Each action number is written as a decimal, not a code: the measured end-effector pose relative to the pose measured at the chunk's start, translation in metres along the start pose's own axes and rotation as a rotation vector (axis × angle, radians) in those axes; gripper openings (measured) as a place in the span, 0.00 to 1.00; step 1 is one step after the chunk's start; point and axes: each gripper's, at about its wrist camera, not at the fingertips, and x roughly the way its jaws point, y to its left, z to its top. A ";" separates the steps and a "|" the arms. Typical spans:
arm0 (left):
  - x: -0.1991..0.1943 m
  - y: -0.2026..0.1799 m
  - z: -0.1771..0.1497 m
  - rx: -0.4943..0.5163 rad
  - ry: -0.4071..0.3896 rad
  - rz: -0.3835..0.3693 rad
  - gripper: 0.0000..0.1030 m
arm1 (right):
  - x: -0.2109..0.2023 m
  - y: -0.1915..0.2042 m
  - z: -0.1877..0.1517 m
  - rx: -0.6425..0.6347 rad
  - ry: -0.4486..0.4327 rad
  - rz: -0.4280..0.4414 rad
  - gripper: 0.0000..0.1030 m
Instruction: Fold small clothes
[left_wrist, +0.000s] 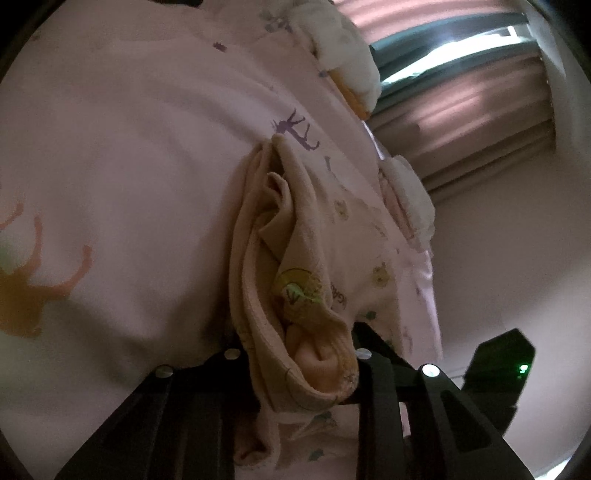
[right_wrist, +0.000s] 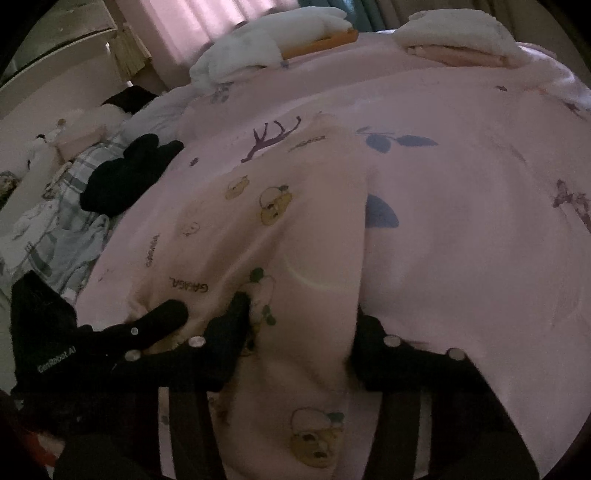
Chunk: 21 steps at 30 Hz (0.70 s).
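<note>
A small cream garment with bear prints and "GAAGA" lettering (right_wrist: 258, 229) lies on a pink printed bedspread (right_wrist: 461, 221). My right gripper (right_wrist: 295, 332) is shut on its near edge, cloth bunched between the fingers. In the left wrist view the same garment (left_wrist: 295, 258) hangs folded and crumpled, and my left gripper (left_wrist: 295, 354) is shut on its edge. The left gripper (right_wrist: 162, 321) also shows in the right wrist view, pinching the garment at the left.
Folded white and pink clothes (right_wrist: 454, 40) lie stacked at the far right of the bed. A white pile on an orange board (right_wrist: 280, 40) lies at the far edge. A black garment (right_wrist: 129, 173) and plaid cloth (right_wrist: 62, 221) lie left. Curtains (left_wrist: 461, 122) hang behind.
</note>
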 end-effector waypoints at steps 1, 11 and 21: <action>-0.001 0.000 -0.002 0.008 -0.004 0.006 0.26 | -0.001 0.000 0.000 0.000 -0.005 -0.001 0.42; -0.012 -0.057 -0.010 0.267 -0.126 0.158 0.13 | -0.035 0.017 0.011 -0.026 -0.099 0.037 0.24; -0.071 -0.196 -0.003 0.463 -0.255 -0.025 0.13 | -0.171 -0.002 0.085 -0.033 -0.286 0.185 0.24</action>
